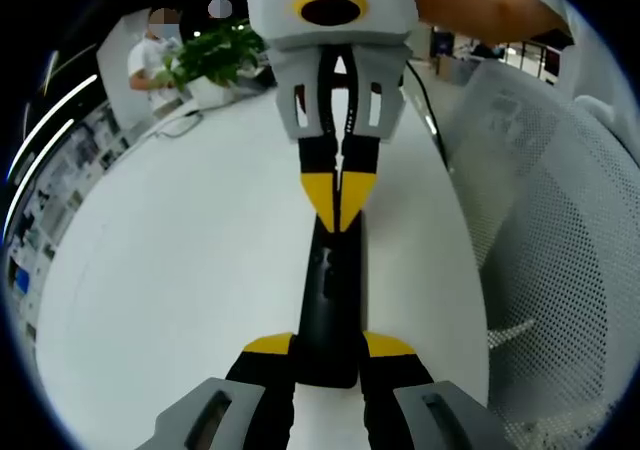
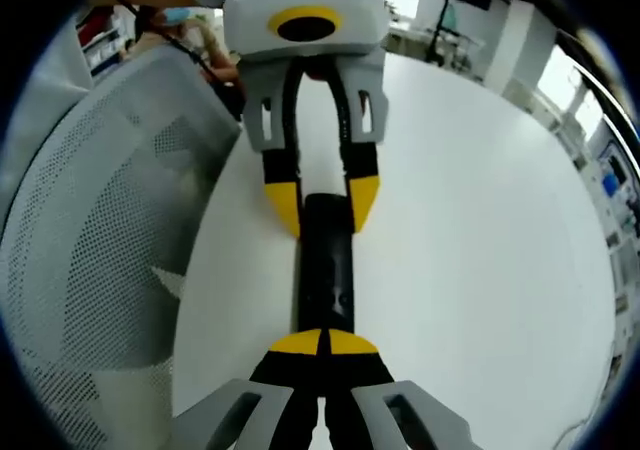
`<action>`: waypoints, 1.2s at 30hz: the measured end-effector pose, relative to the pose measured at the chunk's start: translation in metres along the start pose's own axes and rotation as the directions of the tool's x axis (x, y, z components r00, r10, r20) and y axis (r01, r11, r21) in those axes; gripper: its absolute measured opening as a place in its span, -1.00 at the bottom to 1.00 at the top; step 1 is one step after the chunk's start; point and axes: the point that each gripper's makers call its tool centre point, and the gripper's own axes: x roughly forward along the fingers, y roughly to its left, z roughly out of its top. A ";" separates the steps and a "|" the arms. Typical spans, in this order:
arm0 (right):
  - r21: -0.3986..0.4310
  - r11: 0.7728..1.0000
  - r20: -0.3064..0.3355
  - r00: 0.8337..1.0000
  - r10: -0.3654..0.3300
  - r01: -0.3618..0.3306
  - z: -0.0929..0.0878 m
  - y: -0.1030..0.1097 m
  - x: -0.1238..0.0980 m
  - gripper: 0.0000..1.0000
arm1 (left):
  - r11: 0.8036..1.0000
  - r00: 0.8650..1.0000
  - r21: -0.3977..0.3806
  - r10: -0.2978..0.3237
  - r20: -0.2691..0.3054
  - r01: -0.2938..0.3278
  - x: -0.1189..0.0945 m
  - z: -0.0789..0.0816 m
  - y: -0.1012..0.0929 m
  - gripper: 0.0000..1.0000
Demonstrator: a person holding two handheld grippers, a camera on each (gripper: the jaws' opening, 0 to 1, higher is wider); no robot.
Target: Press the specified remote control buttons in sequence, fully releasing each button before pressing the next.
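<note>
A slim black remote control (image 1: 335, 300) is seen lying flat on the white tabletop (image 1: 180, 270), near the edge beside a white mesh chair (image 1: 560, 230). Its near end is clamped between the tips of the left gripper (image 1: 328, 348). The right gripper (image 2: 322, 344) is drawn narrow, its tips together over the remote's upper face, apparently at a button. The remote is judged light, rigid and smooth-cased, liable to slide, so it is best held by its long sides at one end. On the gripper housing faint raised lettering is seen, too blurred to be read.
</note>
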 end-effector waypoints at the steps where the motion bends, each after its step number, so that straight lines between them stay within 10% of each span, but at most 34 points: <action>1: 0.006 1.000 -0.004 1.000 0.003 -0.003 0.000 -0.001 0.000 -1.00 | 1.000 1.000 -0.002 -0.001 0.002 0.001 0.000 0.000 0.000 -0.53; 36: 0.003 1.000 0.005 1.000 0.001 -0.001 0.000 0.000 -0.002 -1.00 | 1.000 1.000 -0.011 0.008 0.008 -0.008 -0.001 0.000 0.000 -0.53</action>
